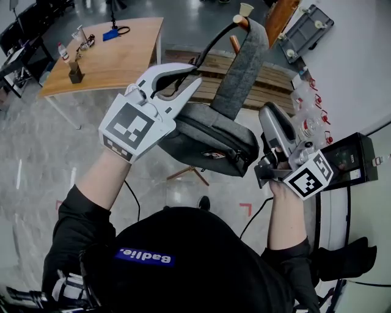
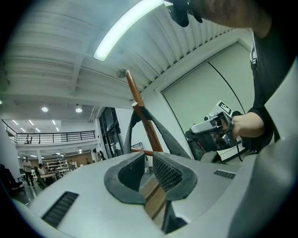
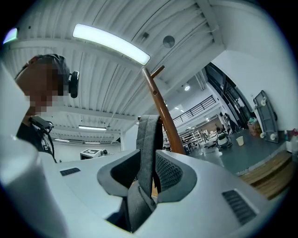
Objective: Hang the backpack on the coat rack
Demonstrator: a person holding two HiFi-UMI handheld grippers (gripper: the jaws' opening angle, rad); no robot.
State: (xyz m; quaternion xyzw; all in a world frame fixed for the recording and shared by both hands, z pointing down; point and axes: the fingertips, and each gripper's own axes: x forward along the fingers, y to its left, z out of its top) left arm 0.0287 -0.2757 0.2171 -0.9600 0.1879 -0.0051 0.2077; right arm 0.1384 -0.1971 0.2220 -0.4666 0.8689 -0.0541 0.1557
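The grey backpack (image 1: pixel 208 142) hangs in the air between my two grippers. Its wide grey strap (image 1: pixel 241 67) runs up over a peg (image 1: pixel 242 22) of the brown wooden coat rack (image 1: pixel 280 17). My left gripper (image 1: pixel 197 73) is at the bag's upper left, slightly open; a thin black strap (image 1: pixel 214 41) passes by its upper tip. In the left gripper view the pads (image 2: pixel 165 173) hold nothing, and the rack pole (image 2: pixel 142 116) stands ahead. My right gripper (image 3: pixel 149 162) is shut on a grey strap (image 3: pixel 148 135) that leads up along the pole (image 3: pixel 160 111).
A wooden table (image 1: pixel 116 55) with a bottle and small items stands at the far left. A slatted wooden pallet (image 1: pixel 269 85) lies under the rack. A grey case (image 1: pixel 305 30) and a black box (image 1: pixel 354 159) sit along the right wall.
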